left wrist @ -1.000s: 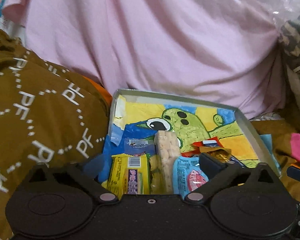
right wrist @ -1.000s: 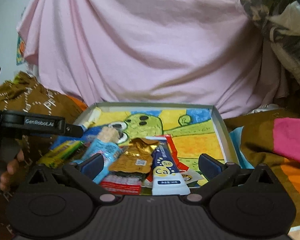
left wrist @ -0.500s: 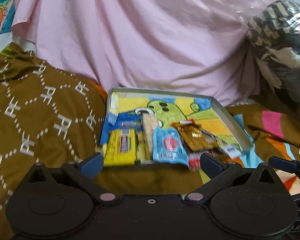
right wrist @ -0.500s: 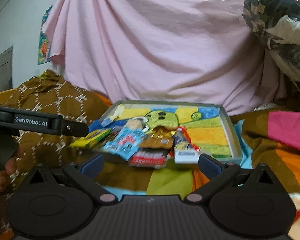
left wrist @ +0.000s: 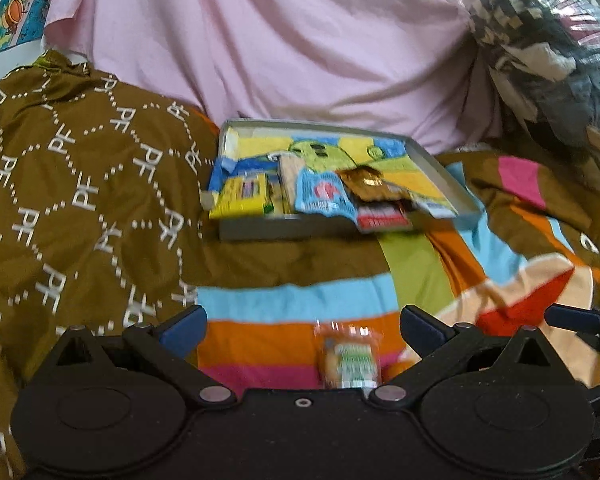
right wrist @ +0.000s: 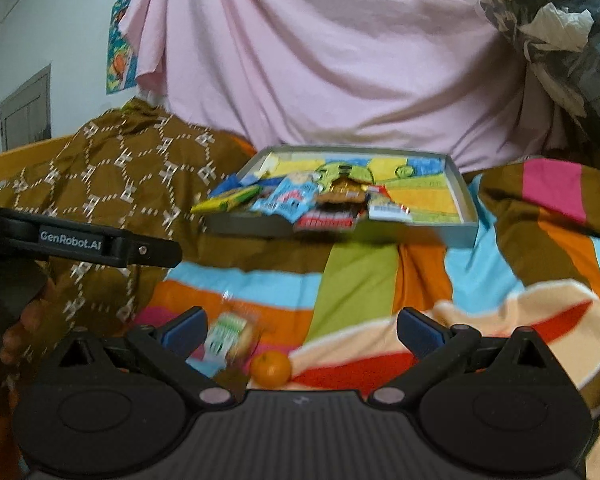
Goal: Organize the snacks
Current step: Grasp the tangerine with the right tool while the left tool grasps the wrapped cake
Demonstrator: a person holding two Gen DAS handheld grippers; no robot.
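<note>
Most snacks already lie in the tray (left wrist: 260, 229). A green-labelled packet (left wrist: 350, 358) and a small orange (right wrist: 271, 367) wait on the striped blanket (left wrist: 300, 300) before me. My left claw (left wrist: 302, 326) and right claw (right wrist: 300, 326) stand apart, empty.

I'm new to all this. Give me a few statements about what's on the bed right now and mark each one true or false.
1. The tray holds several snack packets. True.
2. An orange fruit lies on the striped blanket. True.
3. The right gripper is clamped on the fruit. False: its fingers are spread wide and hold nothing.
4. The green-and-white packet sits inside the tray. False: it lies on the blanket, near the left gripper.
5. A pink sheet hangs behind the tray. True.
</note>
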